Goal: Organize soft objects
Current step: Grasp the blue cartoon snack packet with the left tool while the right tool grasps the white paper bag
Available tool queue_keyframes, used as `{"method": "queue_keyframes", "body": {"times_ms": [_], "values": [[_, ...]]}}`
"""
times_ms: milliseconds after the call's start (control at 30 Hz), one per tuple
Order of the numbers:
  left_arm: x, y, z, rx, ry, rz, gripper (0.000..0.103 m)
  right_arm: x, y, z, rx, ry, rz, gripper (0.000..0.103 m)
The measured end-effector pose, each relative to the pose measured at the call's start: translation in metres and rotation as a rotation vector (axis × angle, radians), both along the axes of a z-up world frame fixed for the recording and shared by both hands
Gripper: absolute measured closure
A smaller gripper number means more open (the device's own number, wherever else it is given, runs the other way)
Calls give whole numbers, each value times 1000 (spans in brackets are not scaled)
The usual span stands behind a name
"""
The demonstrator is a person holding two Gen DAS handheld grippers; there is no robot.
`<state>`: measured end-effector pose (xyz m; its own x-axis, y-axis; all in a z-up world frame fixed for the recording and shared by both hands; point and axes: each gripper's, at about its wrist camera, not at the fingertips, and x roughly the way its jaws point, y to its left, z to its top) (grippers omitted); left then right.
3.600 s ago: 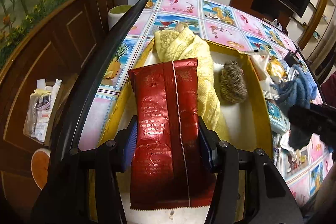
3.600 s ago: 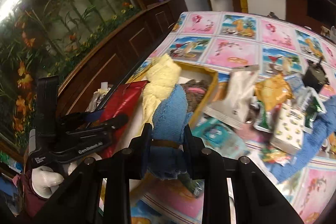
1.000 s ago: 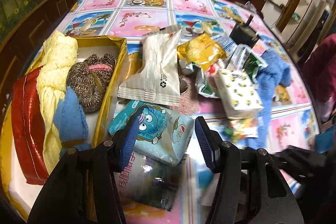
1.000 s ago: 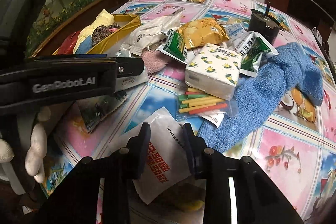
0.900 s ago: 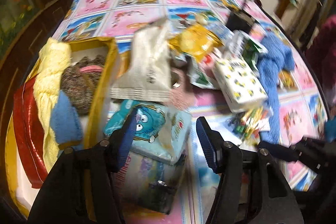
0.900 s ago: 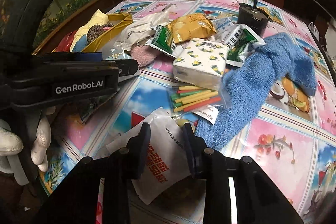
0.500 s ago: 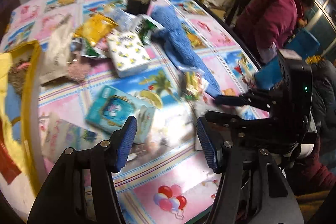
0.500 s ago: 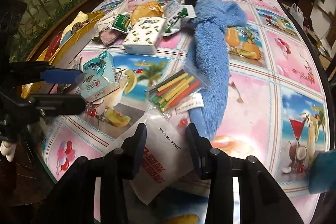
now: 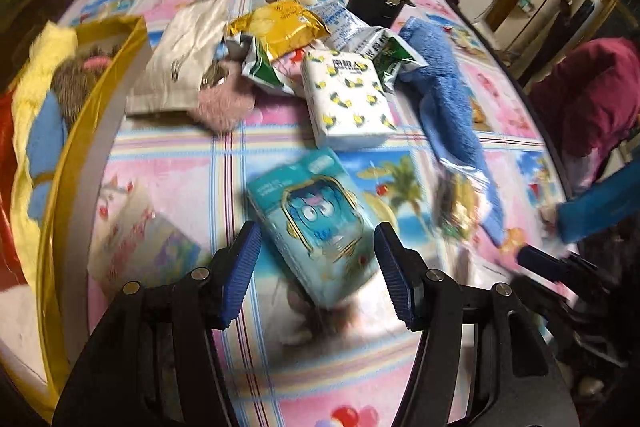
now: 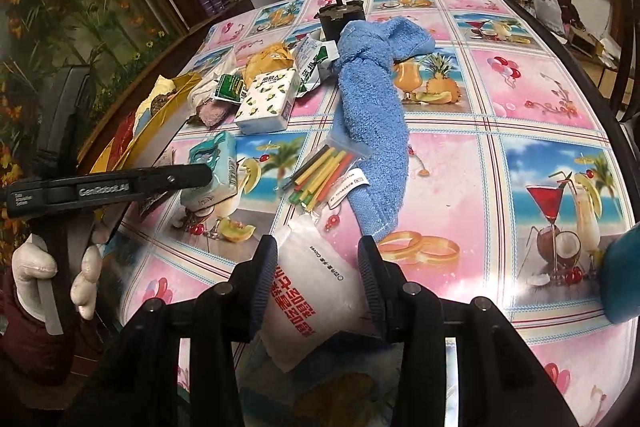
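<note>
Straddling packets, both claws parted.
Left claw [image 9: 318, 273] flanks the teal tissue pack [image 9: 316, 227]; right claw [image 10: 318, 277], just widened, brackets the white pouch [image 10: 316, 291].

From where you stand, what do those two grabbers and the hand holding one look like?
Both are black plastic with bolts. The left gripper has ridged blue pads; its side reads "GenRobot.AI" in white. The right gripper has dark ridged pads. The left hand wears a white glove and maroon sleeve.

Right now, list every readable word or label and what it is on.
"GenRobot.AI": side of the left tool.
"Gloves": white packet between the right tool's fingers; its red characters are unreadable.
Print on the lemon tissue pack, green sachets and straw bag label: too small.
</note>
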<state>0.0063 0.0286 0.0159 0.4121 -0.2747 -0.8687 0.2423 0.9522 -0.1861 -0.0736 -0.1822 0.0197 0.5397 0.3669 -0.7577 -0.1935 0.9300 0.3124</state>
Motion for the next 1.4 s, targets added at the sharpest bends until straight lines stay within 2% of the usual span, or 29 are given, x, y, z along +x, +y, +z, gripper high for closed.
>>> {"method": "queue_keyframes", "body": {"times_ms": [67, 133, 167, 233, 333, 433, 500, 567, 633, 733, 800, 867, 900, 967, 1000, 1033, 1167, 1233, 1400], "values": [[0, -13, -4, 6, 16, -68, 44, -3, -3, -1, 3, 1, -4, 61], [-12, -32, 0, -13, 31, -210, 44, -7, -5, -2, -1, 2, -11, 61], [-17, -35, 3, -22, 31, -233, 44, -10, -8, -2, -3, 1, -16, 61], [-23, -32, 12, -33, 5, -225, 44, -13, -13, -2, -1, 1, -26, 61], [-19, -20, 15, -62, 13, -160, 44, -19, -19, -2, 13, -4, -36, 61], [-12, -21, 8, -38, 17, -114, 44, -20, -17, -4, 33, 6, -31, 60], [-11, -29, 3, -19, 11, -124, 44, -19, -9, -6, 39, 8, -15, 58], [-11, -41, -2, 27, -11, -152, 44, -19, 0, -7, 30, 3, 11, 52], [-11, -53, -5, 61, -47, -178, 37, -18, 10, -8, -3, -11, 41, 41], [-9, -61, -10, 85, -61, -198, 24, -13, 22, -11, -67, -28, 85, 39], [-12, -66, -11, 113, -71, -226, 23, -9, 28, -13, -107, -29, 106, 39], [-17, -74, -14, 178, -102, -261, 23, -7, 31, -12, -132, -40, 129, 39], [-18, -75, -15, 175, -112, -270, 23, -7, 34, -11, -148, -49, 144, 39], [-18, -74, -15, 163, -111, -272, 26, -6, 39, -12, -172, -53, 169, 37], [-19, -72, -13, 151, -127, -274, 44, -6, 42, -12, -184, -53, 186, 36], [-20, -71, -11, 141, -137, -284, 54, -6, 45, -12, -198, -55, 204, 36], [-21, -66, -10, 112, -130, -278, 55, -9, 57, -15, -260, -56, 292, 32], [-21, -63, -10, 95, -129, -272, 55, -8, 62, -21, -313, -39, 335, 23], [-21, -53, -7, 22, -102, -244, 55, -7, 65, -22, -342, -26, 356, 22]]}}
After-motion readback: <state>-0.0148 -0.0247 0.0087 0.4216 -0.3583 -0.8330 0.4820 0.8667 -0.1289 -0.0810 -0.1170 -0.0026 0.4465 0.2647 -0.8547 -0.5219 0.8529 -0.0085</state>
